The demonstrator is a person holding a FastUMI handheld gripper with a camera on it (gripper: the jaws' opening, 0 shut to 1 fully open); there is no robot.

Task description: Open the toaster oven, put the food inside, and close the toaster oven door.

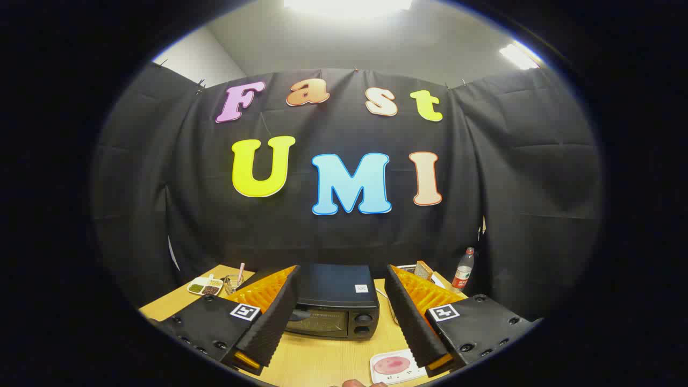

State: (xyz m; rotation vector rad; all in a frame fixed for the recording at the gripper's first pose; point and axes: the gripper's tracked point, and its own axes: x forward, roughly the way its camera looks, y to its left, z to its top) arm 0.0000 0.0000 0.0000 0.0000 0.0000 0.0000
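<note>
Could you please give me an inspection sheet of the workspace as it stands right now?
Surface: wooden table, bare between the fingers.
Job's things: black toaster oven ahead of the fingers, door closed; pink food on a white plate beside the right finger.
Clutter: divided dish and water bottle further back.
Grippers: gripper open, holding nothing.
Cables: white cord right of the oven.
Surroundings: black cloth wall, ceiling lights.
</note>
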